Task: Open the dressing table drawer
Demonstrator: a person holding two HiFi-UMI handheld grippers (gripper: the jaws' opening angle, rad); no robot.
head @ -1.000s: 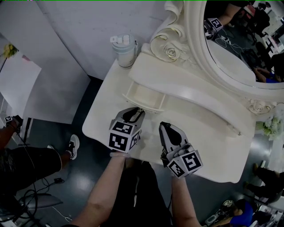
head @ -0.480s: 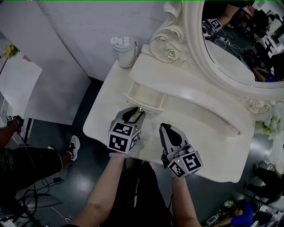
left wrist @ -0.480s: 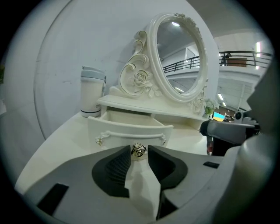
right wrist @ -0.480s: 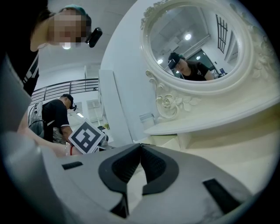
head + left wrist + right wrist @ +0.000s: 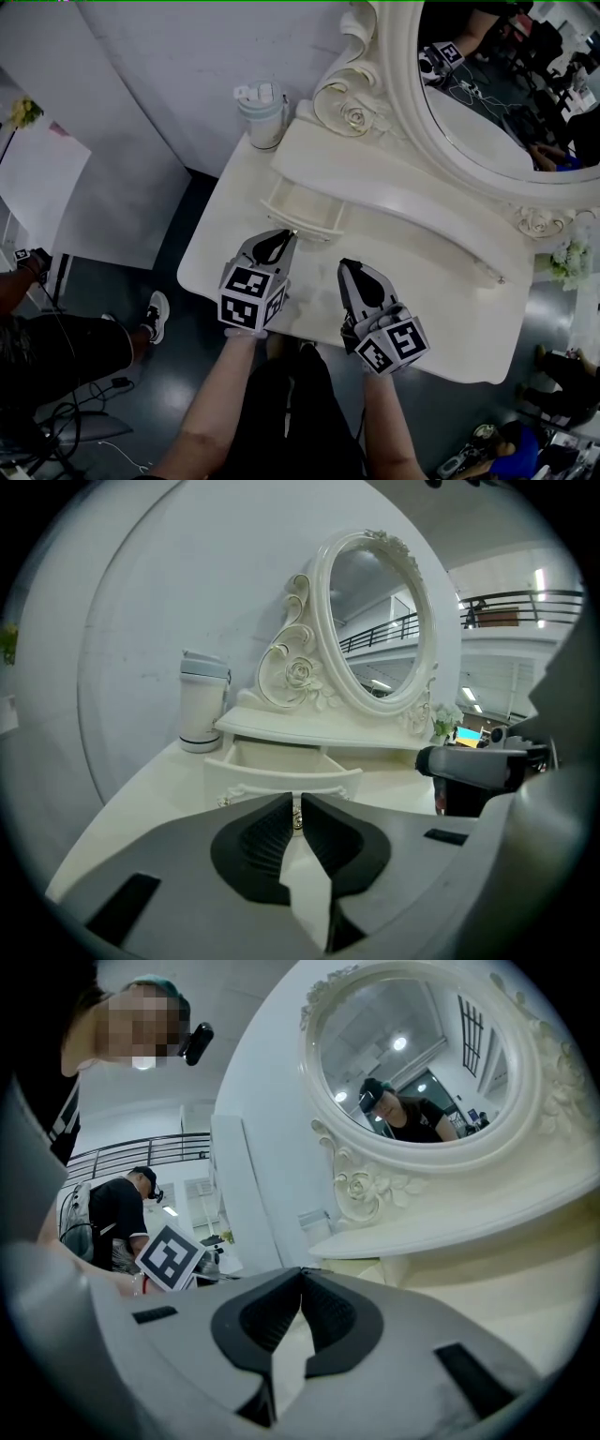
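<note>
Standing part-way out of the dressing table, the drawer (image 5: 302, 208) leaves a strip of bare tabletop (image 5: 220, 246) between its front and the table's near edge. The left gripper (image 5: 292, 233) tilts slightly down at the drawer front. Its jaws have just been closing and pinch the small knob (image 5: 296, 818). Just right of the drawer front, the right gripper (image 5: 347, 268) hangs near level, jaws pressed together, empty.
</note>
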